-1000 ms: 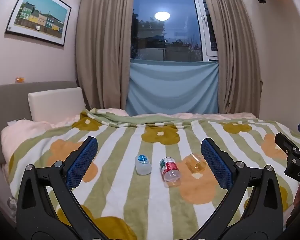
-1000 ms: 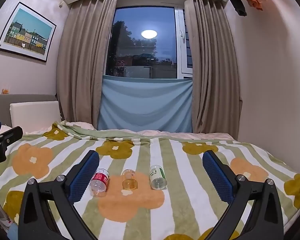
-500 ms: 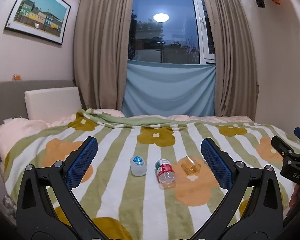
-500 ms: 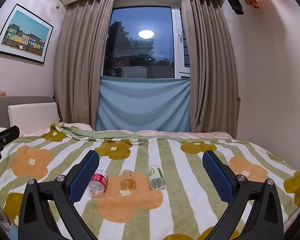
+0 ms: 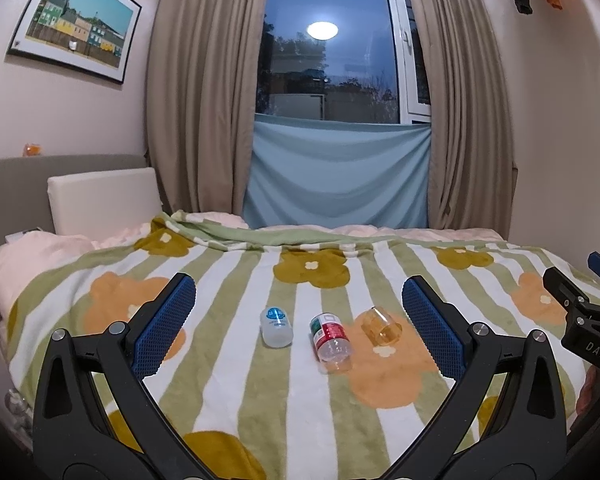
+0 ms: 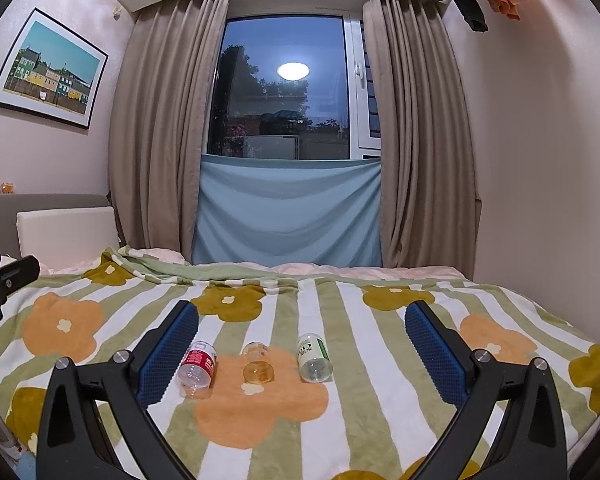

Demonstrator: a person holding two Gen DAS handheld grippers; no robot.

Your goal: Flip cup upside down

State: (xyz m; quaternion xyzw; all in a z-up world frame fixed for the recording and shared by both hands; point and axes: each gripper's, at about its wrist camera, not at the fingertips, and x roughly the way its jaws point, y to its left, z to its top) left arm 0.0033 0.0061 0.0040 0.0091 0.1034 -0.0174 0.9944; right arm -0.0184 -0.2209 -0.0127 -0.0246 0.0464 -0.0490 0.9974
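A small amber see-through cup (image 5: 381,326) lies on its side on the flower-patterned blanket (image 5: 300,400), and it also shows centrally in the right wrist view (image 6: 258,364). My left gripper (image 5: 296,282) is open, held short of the cup with nothing between its blue pads. My right gripper (image 6: 301,308) is open too, with the cup ahead between its fingers and some way off. One finger of the right gripper (image 5: 568,296) shows at the left view's right edge. A finger of the left gripper (image 6: 10,276) shows at the right view's left edge.
A clear red-labelled bottle (image 5: 331,342) lies just left of the cup. A white bottle with a blue cap (image 5: 276,327) lies further left. A green-labelled bottle (image 6: 314,358) lies to the cup's right. A white pillow (image 5: 104,200), curtains and a window stand behind the bed.
Both views drifted slightly, the left one most, so the bottles and cup sit a little further left in it. Nothing on the blanket moved. Both grippers stayed open.
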